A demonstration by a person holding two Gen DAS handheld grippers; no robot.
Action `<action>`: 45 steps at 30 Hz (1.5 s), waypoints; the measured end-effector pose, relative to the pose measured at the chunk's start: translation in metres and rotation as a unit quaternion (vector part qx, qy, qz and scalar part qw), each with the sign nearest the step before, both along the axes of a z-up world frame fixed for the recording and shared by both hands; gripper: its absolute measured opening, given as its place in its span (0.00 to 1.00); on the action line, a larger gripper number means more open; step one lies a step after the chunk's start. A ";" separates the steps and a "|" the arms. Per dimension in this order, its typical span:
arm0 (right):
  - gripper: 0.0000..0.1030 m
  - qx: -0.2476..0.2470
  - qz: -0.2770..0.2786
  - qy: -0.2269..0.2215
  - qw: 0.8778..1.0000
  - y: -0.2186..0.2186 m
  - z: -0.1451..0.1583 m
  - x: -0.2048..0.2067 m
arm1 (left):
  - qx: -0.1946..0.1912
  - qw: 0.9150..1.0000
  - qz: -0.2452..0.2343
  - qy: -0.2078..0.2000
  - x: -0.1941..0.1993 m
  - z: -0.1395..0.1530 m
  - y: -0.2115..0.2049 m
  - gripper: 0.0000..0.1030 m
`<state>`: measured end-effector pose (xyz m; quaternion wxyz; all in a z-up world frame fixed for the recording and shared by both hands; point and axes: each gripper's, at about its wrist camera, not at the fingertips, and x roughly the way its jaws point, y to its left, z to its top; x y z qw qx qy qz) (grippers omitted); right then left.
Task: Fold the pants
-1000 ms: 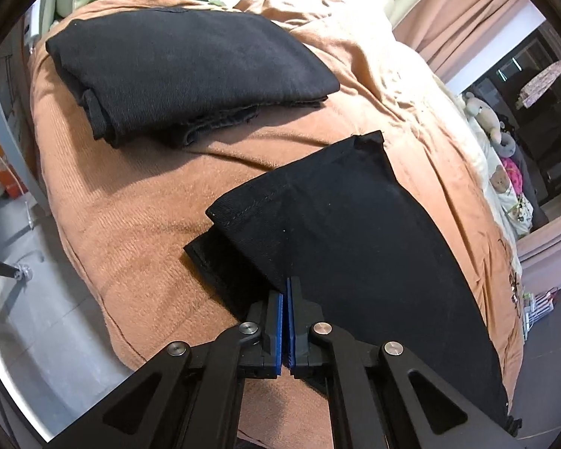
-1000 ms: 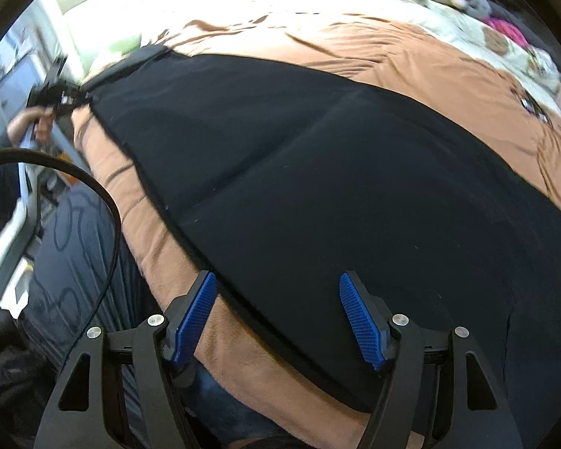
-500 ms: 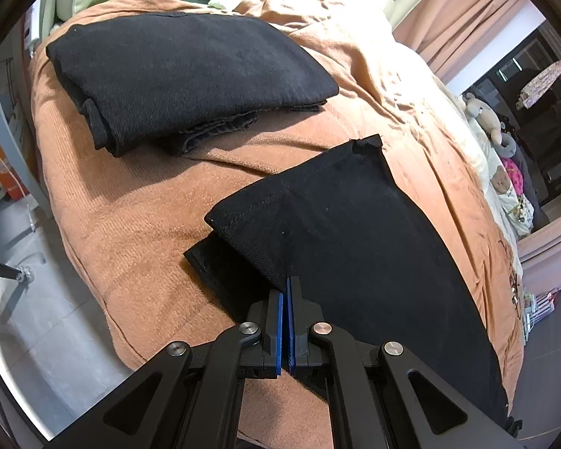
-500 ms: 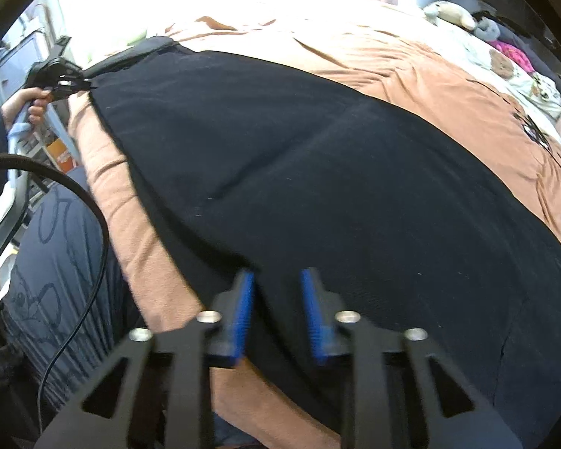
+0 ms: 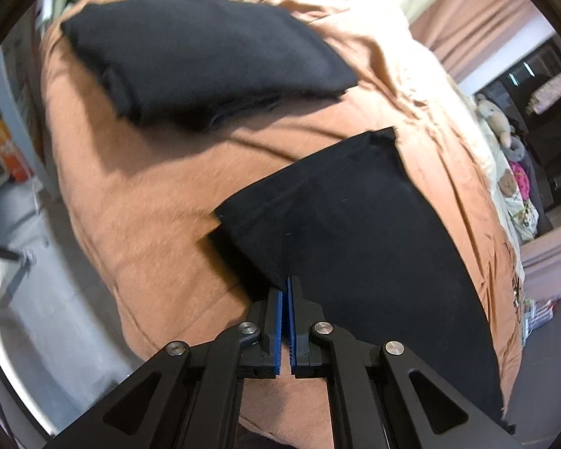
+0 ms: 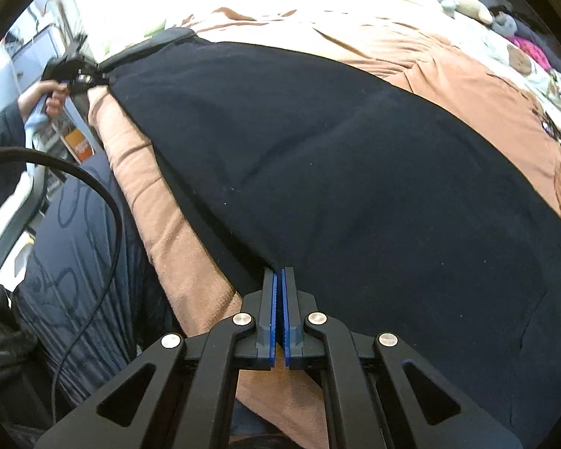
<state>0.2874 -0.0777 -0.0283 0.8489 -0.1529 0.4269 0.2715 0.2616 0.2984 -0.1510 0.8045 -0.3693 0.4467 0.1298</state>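
Left wrist: left tool (image 5: 285, 288) pinches the pants (image 5: 355, 232) hem; right tool (image 6: 279, 277) clamped on their edge, across the bed (image 5: 138, 194).

From the left wrist we look forward along the left tool (image 5: 285, 292), low and close over the near-left edge of the bed covered by a tan-brown plush blanket (image 5: 138, 202); the view faces far and rightward, taking in a folded stack of black garments (image 5: 205, 60) near the far-left corner. From the right wrist we look along the right tool (image 6: 279, 280), very near the blanket's (image 6: 175, 247) near edge, facing leftward down the long flat black fabric pants (image 6: 355, 172). Both views share these pants (image 5: 355, 247), and the right one also sees the left tool (image 6: 71, 71) far off.
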 end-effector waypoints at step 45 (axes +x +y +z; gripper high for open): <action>0.15 0.170 -0.115 0.059 0.977 -0.015 0.016 0.041 | -0.080 0.989 -0.001 -0.122 0.020 0.024 0.011 0.03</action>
